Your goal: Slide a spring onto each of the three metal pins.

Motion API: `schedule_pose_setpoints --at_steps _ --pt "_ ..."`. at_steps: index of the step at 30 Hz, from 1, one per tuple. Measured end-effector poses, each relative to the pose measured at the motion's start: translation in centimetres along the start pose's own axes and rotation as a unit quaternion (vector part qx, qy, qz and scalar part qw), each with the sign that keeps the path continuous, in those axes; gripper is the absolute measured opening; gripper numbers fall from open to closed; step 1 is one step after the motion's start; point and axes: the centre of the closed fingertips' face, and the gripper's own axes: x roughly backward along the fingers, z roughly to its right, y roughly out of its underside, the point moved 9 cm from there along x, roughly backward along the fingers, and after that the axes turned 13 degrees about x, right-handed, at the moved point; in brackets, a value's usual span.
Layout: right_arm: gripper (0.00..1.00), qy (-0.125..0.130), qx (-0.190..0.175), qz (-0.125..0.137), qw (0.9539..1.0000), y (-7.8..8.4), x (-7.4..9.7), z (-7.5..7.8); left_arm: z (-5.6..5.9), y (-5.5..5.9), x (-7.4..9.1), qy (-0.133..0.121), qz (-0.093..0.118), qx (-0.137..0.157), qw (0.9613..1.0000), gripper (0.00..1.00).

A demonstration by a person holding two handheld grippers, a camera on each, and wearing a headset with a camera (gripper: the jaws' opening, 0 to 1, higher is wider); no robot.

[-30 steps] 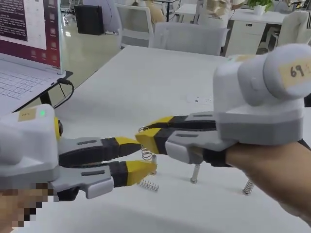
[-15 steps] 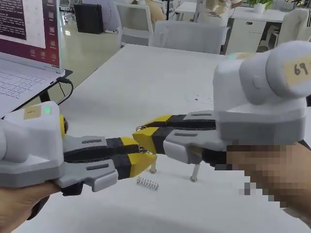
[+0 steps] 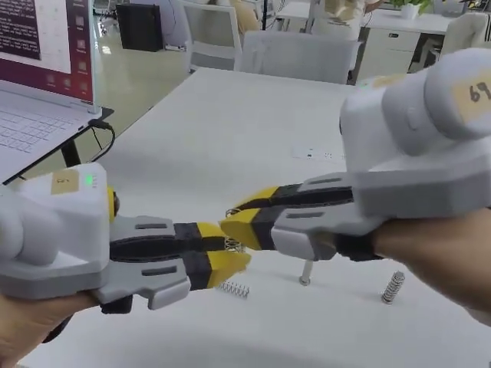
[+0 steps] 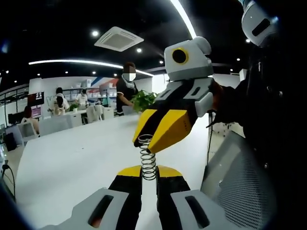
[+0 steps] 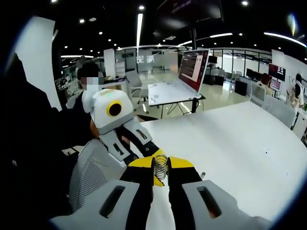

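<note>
Just left of the bare pin (image 3: 306, 272), which stood upright on the white table (image 3: 230, 130), the two grippers met tip to tip over one spring (image 4: 147, 160). The left gripper (image 3: 226, 247) held its yellow jaws clamped on the spring's lower coils. The right gripper (image 3: 238, 218) had its jaws nipped on the top coils (its own view showed the coil caught between the yellow tips). The spring ran upright between them; whether a pin sat inside it I could not tell, as the jaws covered that spot. A loose spring (image 3: 232, 288) lay flat on the table, left of the bare pin and nearer the person. A leaning spring (image 3: 393, 287) stood to the bare pin's right, well apart from both grippers.
</note>
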Motion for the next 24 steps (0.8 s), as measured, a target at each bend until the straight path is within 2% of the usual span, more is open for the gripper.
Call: schedule_pose_setpoints --at_steps 5,8,9,12,14,18,22,24 --pt "0.09 -0.039 0.019 -0.048 0.9979 0.4 0.4 -0.2 0.8 0.4 -0.6 0.018 -0.038 -0.028 0.9987 0.02" --pt "0.09 -0.066 0.029 -0.084 0.9938 0.9 0.6 -0.4 1.3 0.8 -1.0 0.027 -0.067 -0.047 0.9963 0.02" --pt "0.09 -0.070 0.031 -0.086 0.9933 0.9 0.6 -0.4 1.4 0.8 -1.1 0.028 -0.072 -0.055 0.9955 0.02" --pt "0.09 -0.098 0.046 -0.123 0.9865 1.5 0.8 -0.7 2.1 1.3 -1.7 0.038 -0.100 -0.072 0.9917 0.02" --pt "0.09 -0.108 0.059 -0.138 0.9827 1.7 0.8 -0.9 2.4 1.5 -2.0 0.043 -0.114 -0.082 0.9892 0.02" --pt "0.09 -0.133 0.082 -0.174 0.9722 2.3 0.7 -1.3 3.0 2.0 -2.5 0.052 -0.145 -0.104 0.9825 0.02" --pt "0.09 -0.150 0.099 -0.198 0.9637 2.6 0.4 -1.7 3.2 2.3 -2.8 0.057 -0.158 -0.109 0.9797 0.02" --pt "0.09 -0.154 0.106 -0.205 0.9609 2.7 0.2 -1.9 3.3 2.4 -2.8 0.061 -0.162 -0.106 0.9793 0.02"
